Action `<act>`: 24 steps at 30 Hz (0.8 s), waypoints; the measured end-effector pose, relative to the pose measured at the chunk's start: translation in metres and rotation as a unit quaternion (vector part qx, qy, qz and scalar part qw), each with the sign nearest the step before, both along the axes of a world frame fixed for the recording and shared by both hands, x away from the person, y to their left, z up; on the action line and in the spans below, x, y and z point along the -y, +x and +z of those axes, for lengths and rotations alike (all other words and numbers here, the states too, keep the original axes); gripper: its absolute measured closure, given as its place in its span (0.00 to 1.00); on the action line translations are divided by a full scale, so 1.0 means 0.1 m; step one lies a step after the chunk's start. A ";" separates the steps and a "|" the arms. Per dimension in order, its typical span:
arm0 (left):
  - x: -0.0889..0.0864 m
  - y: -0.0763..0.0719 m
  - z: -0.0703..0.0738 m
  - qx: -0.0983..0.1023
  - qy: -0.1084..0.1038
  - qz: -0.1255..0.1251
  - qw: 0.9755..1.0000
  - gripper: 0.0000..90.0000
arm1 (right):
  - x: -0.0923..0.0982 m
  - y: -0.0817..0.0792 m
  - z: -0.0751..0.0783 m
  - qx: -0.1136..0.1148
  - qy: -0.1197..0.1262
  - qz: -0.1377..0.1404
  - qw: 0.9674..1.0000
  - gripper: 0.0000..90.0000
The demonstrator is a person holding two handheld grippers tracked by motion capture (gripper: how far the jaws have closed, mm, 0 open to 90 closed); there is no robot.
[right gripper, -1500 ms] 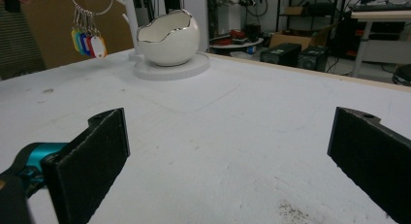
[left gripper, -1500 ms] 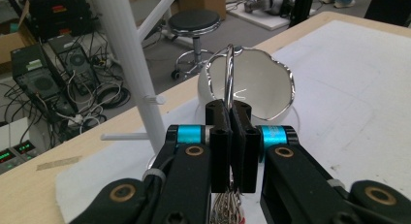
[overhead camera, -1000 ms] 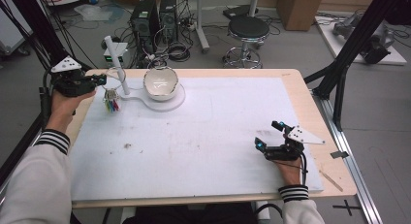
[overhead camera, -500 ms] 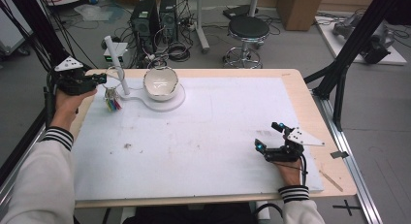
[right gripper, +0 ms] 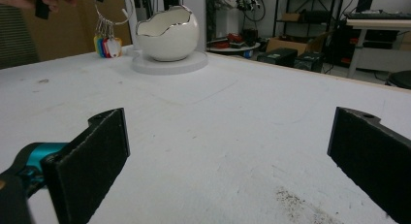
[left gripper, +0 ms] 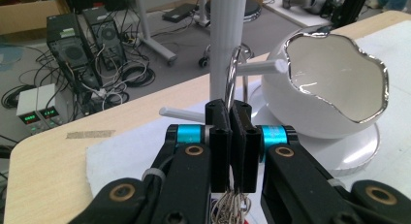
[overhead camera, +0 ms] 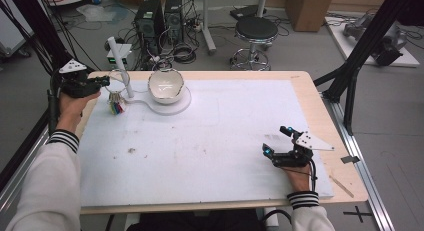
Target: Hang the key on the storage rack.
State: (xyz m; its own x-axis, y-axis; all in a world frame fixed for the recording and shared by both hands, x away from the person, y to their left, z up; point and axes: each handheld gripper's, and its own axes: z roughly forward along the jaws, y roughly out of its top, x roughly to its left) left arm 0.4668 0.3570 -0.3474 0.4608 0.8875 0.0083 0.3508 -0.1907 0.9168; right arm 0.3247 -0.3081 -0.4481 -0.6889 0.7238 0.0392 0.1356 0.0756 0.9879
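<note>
1. Sitting across most of the table [overhead camera: 320,86], a white mat [overhead camera: 210,146] is carrying everything; nothing is lying in its middle.
2. Standing at the far left corner of the mat is a white stand [overhead camera: 120,53], its post upright, with short pegs sticking out sideways; its flat base is running right under an egg-shaped bowl [overhead camera: 165,85].
3. Hanging down beside the post is a ring [left gripper: 231,73] with coloured tags [overhead camera: 116,107] dangling below it, just above the mat.
4. Left gripper [overhead camera: 102,81] is sitting right at the stand, jaws pinched together on the ring. In the left gripper view the wire is rising out from between the closed jaws and curving up in front of the post.
5. Whether the ring is hooked on a peg or just next to one, I can't tell. One peg [left gripper: 257,66] is pointing toward the bowl, level with the ring's top.
6. Right gripper [overhead camera: 277,141] is resting near the table's near right edge, jaws spread wide, holding nothing, well apart from the stand.
7. Key relation, my read: the ring's plane is standing vertical and the pegs are running horizontal, so any on/off move is going along the peg axis, not up or down. Left hand is the near one; right is looking idle.
8. Risk: tags snagging on the post.
</note>
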 end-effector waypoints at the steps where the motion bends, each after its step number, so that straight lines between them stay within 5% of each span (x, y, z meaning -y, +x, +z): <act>1: 0.00 0.01 -0.01 -0.001 0.002 0.001 1.000 0.96 | 0.00 0.00 0.00 0.000 -0.001 0.000 1.000 0.01; 10: 0.05 0.03 -0.04 -0.003 0.014 0.016 1.000 0.93 | 0.00 0.00 0.00 -0.001 -0.002 0.001 1.000 0.01; 16: 0.07 0.00 -0.02 0.013 0.023 0.013 1.000 0.70 | 0.00 0.00 0.00 0.002 -0.002 0.001 1.000 0.01; 24: 0.12 -0.23 -0.07 0.035 0.037 0.001 0.999 0.38 | 0.00 0.00 0.00 -0.001 0.000 -0.001 1.000 0.01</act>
State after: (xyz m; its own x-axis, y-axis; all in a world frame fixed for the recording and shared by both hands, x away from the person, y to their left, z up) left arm 0.4439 0.3447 -0.3539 0.4555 0.8839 0.1060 0.2861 -0.2581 0.9228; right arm 0.3248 -0.3082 -0.4483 -0.6878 0.7248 0.0404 0.1370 0.0749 0.9877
